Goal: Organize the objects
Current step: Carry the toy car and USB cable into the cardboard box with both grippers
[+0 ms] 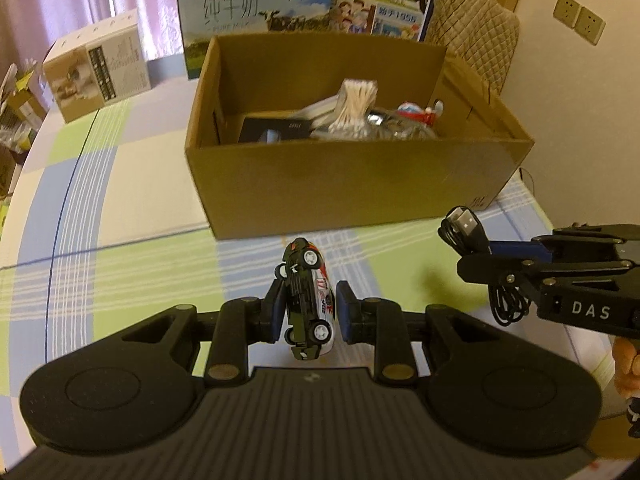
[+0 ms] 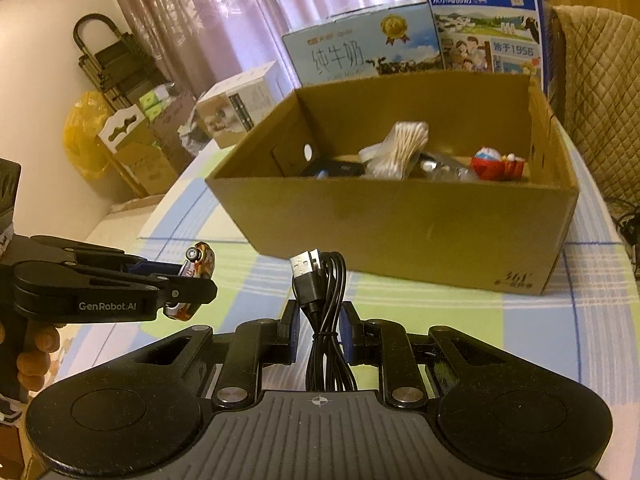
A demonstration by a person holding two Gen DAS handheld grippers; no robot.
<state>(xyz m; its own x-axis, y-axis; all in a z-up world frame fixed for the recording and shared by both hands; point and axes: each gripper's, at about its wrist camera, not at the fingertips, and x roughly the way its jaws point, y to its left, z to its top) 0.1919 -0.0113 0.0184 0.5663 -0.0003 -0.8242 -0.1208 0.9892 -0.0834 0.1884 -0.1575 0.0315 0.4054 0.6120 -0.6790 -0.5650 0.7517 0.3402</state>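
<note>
My left gripper [image 1: 310, 304] is shut on a white and black toy car [image 1: 310, 300], held on its side above the table, just short of the open cardboard box [image 1: 352, 196]. It shows from the side in the right wrist view [image 2: 192, 280]. My right gripper [image 2: 320, 332] is shut on a coiled black USB cable [image 2: 322, 292], also short of the box [image 2: 400, 224]. It appears at the right of the left wrist view [image 1: 472, 248] with the cable [image 1: 466, 226]. The box holds a pack of cotton swabs [image 1: 356, 100], a dark flat item [image 1: 276, 130] and a red and white figure [image 1: 420, 114].
Two milk cartons [image 1: 256, 4] stand behind the box. A small white carton [image 1: 96, 68] sits at the table's far left. A quilted chair back [image 1: 476, 28] is at the far right. The table has a checked cloth [image 1: 120, 248]. Boxes and a yellow bag [image 2: 86, 136] lie off the table's left.
</note>
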